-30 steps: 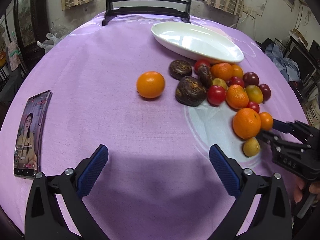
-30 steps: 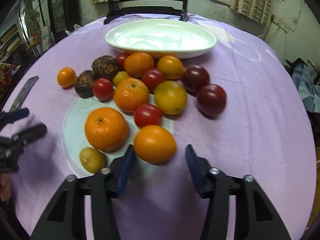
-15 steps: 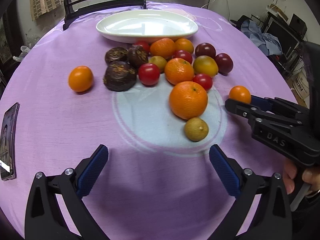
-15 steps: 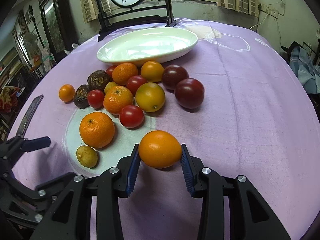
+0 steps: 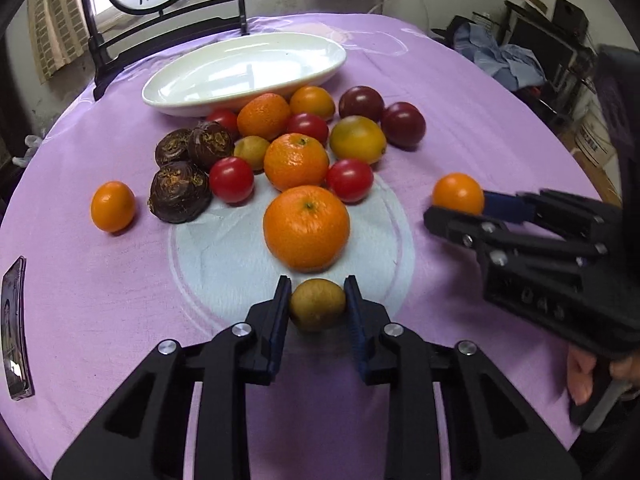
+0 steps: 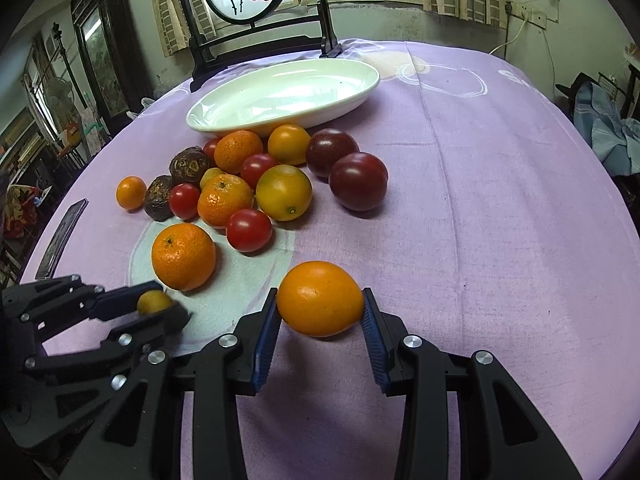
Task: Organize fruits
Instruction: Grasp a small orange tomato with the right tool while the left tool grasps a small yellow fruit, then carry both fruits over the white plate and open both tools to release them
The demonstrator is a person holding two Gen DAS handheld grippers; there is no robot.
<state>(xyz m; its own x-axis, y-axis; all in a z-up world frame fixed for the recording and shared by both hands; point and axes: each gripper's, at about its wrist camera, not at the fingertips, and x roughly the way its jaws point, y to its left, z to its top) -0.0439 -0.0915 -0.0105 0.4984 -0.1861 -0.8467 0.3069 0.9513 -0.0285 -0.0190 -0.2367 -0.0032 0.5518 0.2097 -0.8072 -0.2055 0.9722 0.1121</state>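
A heap of fruit lies on the purple tablecloth in front of a white oval dish (image 5: 244,70) (image 6: 284,94). My left gripper (image 5: 317,308) is shut on a small yellow-brown fruit (image 5: 317,304), just in front of a big orange (image 5: 306,228). In the right wrist view that gripper (image 6: 156,308) shows at the left with the small fruit (image 6: 152,301) between its fingers. My right gripper (image 6: 320,314) is shut on a small orange (image 6: 320,298) and holds it above the cloth. It shows in the left wrist view (image 5: 456,208) with the orange (image 5: 458,194).
Red tomatoes (image 5: 231,179), dark plums (image 6: 358,186), brown shrivelled fruits (image 5: 180,192) and a lone small orange (image 5: 112,206) lie around. A phone (image 5: 14,328) lies at the left edge. A dark chair (image 6: 256,12) stands behind the dish.
My left gripper moved forward and closed on the small yellow-brown fruit. My right gripper closed on the small orange and lifted it off the cloth.
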